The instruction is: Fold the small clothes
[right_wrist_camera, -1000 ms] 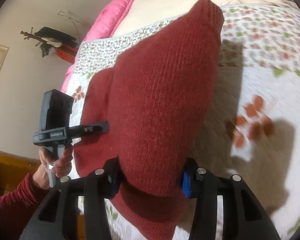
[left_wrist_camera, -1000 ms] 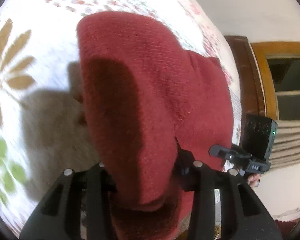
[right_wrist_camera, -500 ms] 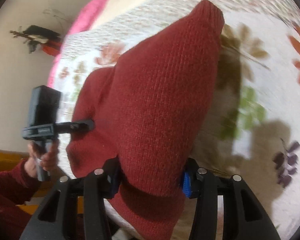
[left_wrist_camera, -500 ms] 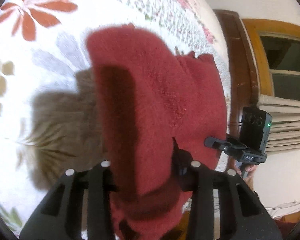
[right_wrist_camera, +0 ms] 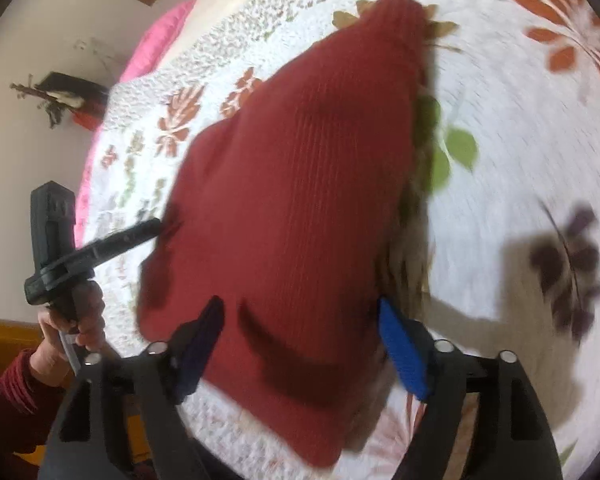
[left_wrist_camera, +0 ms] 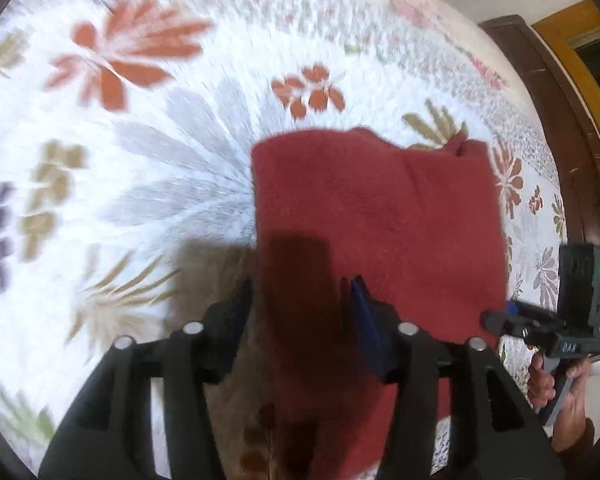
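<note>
On floral quilt (left_wrist_camera: pixel 148 184), dark-red knit garment (left_wrist_camera: pixel 376 208)

The only lettering in either view sits on the right gripper (left_wrist_camera: pixel 496 320) as the left wrist camera catches it: a small pale marking on the front face of its black body (just above the hand (left_wrist_camera: pixel 556 380) that holds the grip), and it is too small and blurred to read with any certainty. In the right wrist view the left gripper (right_wrist_camera: pixel 156 226) shows a similar faint mark on its body, also unreadable. No other text, number, brand or sign can be read.
</note>
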Demonstrator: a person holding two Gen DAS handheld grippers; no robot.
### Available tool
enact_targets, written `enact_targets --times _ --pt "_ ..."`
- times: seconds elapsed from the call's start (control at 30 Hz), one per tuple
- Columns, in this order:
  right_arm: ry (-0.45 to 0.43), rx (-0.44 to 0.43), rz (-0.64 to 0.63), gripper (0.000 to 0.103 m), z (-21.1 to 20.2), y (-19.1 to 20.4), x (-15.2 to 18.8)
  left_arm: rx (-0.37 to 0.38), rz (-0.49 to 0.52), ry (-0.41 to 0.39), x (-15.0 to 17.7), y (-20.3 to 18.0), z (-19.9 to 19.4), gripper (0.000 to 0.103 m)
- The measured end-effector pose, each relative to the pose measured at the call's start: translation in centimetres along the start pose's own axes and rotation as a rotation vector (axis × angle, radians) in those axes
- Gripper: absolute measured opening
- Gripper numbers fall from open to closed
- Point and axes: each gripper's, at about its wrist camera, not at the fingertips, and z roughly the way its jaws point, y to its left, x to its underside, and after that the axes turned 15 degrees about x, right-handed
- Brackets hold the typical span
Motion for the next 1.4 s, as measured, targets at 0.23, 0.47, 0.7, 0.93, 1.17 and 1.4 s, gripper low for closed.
enact_targets --times 0.23,0.47,0.7,0.93,1.17,1.4 --pt "0.1 -0.014 0.102 0.077 3.2 -1.2 5.8 -0.086 0.116 -0.004 6.2 -4.0 -0.7 0.067" --pt "0.063 0.011 0.032 0.021 2.9 1.3 5.9 -0.177 0.064 0.052 7.7 0.0 2.1 0.064" --pt "0.07 0.169 0.022 0.021 5.0 3.3 6.2 -0.188 0.046 0.058 8.7 2.2 3.6 0.07" --pt "0.023 0.185 0.051 0.039 3.2 3.5 7.0 -0.207 0.024 0.049 8.5 1.4 1.2 0.071" --pt "-0.091 0.313 -0.005 0.084 -3.3 5.6 8.8 -0.244 0.002 -0.056 10.0 -2.4 -5.1 0.089" --pt "-0.147 0.436 -0.033 0.095 -8.1 7.4 10.6 -0.324 0.087 -0.031 11.2 -7.3 -7.5 0.091"
